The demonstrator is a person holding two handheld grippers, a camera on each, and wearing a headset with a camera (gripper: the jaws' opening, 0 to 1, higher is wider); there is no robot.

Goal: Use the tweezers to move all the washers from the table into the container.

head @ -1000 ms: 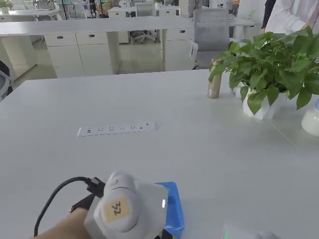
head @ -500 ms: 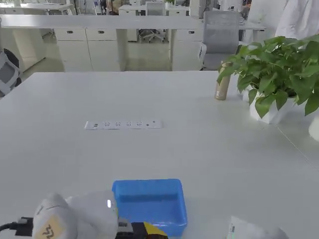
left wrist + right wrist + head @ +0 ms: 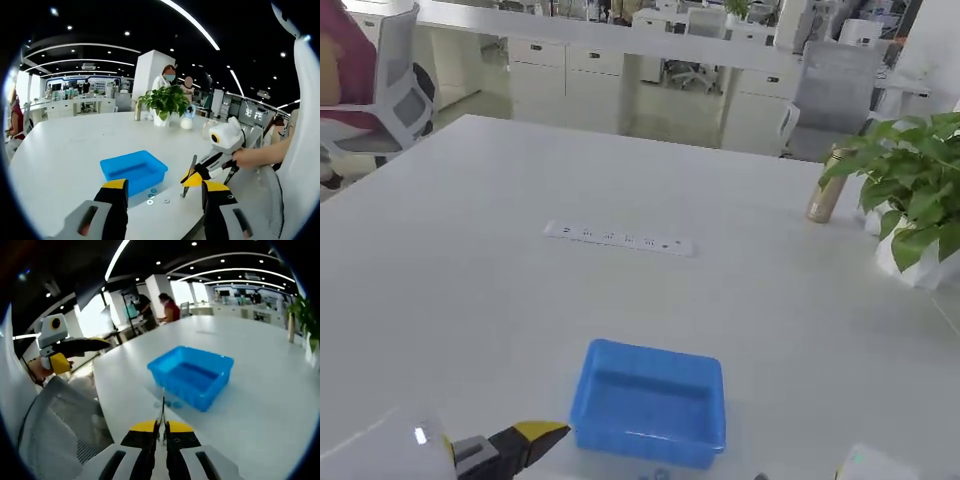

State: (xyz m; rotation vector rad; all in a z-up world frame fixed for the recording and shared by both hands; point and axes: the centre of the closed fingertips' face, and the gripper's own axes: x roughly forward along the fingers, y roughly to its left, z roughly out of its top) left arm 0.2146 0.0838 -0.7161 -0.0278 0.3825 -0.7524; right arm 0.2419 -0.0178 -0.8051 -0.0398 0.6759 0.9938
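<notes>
A blue container (image 3: 650,400) sits empty near the table's front edge. In the left gripper view three small washers (image 3: 150,202) lie on the white table just in front of the blue container (image 3: 132,170). My left gripper (image 3: 162,192) is open and holds nothing; its yellow-tipped jaws (image 3: 545,437) point at the container's left side. My right gripper (image 3: 161,432) is shut on thin metal tweezers (image 3: 162,410), whose tips aim at the washers (image 3: 167,403) beside the container (image 3: 192,375). The right gripper (image 3: 192,179) hovers just right of the washers.
A white power strip (image 3: 618,240) lies mid-table. A gold bottle (image 3: 825,185) and a potted plant (image 3: 915,190) stand at the far right. An office chair (image 3: 400,90) stands off the table's far left corner. People stand in the background.
The head camera has swung left and down. My left gripper, first in front of the blue container, now sits lower and to its left, so the whole container shows.
</notes>
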